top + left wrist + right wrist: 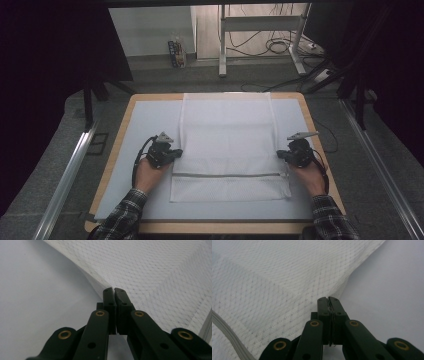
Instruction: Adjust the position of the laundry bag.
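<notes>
A white mesh laundry bag [227, 135] lies flat across the pale mat, its grey zipper [227, 174] running across near the front. My left gripper [176, 153] is shut on the bag's left edge. In the left gripper view the black jaws [114, 290] pinch the mesh bag [155, 277] at its rim, lifting it slightly off the mat. My right gripper [281, 154] is shut on the bag's right edge. In the right gripper view the closed jaws [328, 299] hold the mesh bag [274, 285] at its border, with the zipper [227, 327] at lower left.
The pale mat [145, 120] covers a wooden table [310, 120]. Beyond the far edge stand a desk frame [260, 35] with cables and a small carton [176, 52] on the floor. Metal rails [70, 170] run along both sides.
</notes>
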The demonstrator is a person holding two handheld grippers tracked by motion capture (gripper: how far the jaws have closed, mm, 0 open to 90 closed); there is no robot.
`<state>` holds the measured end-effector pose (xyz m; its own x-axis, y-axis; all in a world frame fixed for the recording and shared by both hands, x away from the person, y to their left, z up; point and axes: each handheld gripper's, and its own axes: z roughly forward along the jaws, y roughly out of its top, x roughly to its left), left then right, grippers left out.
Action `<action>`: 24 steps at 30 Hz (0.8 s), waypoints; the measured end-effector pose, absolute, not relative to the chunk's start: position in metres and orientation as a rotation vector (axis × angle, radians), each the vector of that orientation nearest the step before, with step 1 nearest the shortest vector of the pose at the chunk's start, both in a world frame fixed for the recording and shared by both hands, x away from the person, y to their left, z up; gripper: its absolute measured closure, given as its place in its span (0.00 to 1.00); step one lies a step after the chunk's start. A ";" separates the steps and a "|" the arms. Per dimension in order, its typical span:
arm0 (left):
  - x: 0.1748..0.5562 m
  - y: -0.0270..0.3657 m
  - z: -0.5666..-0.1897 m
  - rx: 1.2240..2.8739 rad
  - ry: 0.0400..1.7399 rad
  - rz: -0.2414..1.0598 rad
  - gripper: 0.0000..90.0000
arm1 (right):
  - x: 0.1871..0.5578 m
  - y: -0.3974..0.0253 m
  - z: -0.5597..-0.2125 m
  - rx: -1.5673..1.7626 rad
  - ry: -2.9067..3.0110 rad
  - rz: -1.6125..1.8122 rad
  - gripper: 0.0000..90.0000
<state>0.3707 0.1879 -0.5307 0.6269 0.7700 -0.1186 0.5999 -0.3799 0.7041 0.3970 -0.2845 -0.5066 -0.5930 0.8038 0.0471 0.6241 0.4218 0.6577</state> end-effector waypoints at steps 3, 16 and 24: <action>0.365 0.192 -0.528 2.120 1.053 0.287 0.99 | 0.393 -0.279 -0.506 1.193 2.424 0.910 0.97; 0.348 0.197 -0.523 2.199 1.019 0.301 0.98 | 0.377 -0.267 -0.503 1.094 2.477 0.883 0.97; 0.342 0.202 -0.522 2.206 1.033 0.286 0.99 | 0.369 -0.261 -0.502 1.062 2.503 0.874 0.97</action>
<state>0.3418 0.2022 -0.5219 0.6618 0.7452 -0.0815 0.5968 -0.4581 0.6588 0.3687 -0.2614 -0.5018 -0.6886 0.7247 -0.0241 0.5521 0.5455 0.6306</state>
